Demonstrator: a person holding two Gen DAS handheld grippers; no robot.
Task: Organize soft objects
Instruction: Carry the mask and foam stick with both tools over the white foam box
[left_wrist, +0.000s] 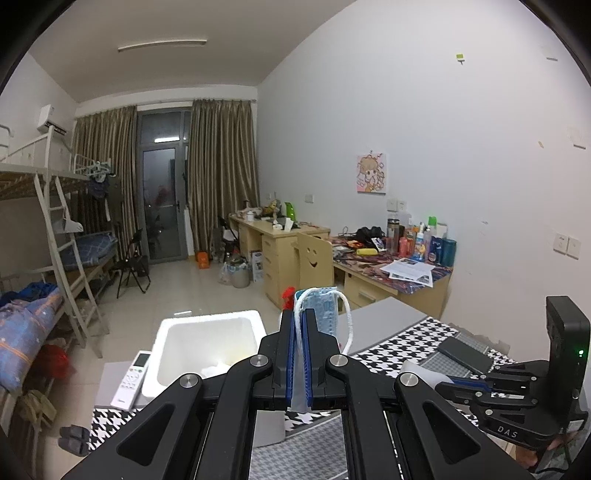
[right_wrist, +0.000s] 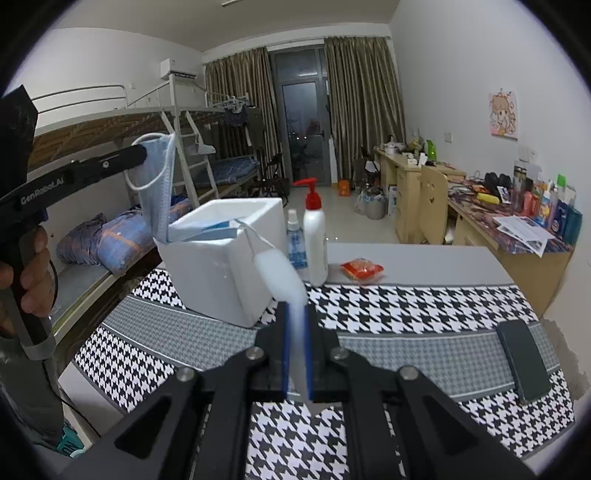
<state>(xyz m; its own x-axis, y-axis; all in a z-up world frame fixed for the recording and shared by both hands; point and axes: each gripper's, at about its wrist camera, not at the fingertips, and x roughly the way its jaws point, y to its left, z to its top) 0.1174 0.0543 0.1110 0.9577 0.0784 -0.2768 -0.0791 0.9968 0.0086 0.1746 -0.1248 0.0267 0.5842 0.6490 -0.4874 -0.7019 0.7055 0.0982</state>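
Two pale blue pleated face masks are seen, one hanging at upper left (right_wrist: 159, 192) and one clamped at the lower centre (right_wrist: 286, 288). One white foam box (right_wrist: 221, 273) is counted at centre, with two bottles beside it: a small clear spray bottle (right_wrist: 295, 243) and a white red-topped pump bottle (right_wrist: 314, 240). One red snack packet (right_wrist: 362, 269), one black phone (right_wrist: 522, 358) and one white remote control (left_wrist: 131, 380) are counted.

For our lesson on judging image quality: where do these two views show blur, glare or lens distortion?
Left wrist view: fisheye bends the wall and ceiling, dark corners; the blue mask in the left gripper looks sharp. Right wrist view: the same curved edges; the white mask in the right gripper is blurred, the foam box glares bright white.
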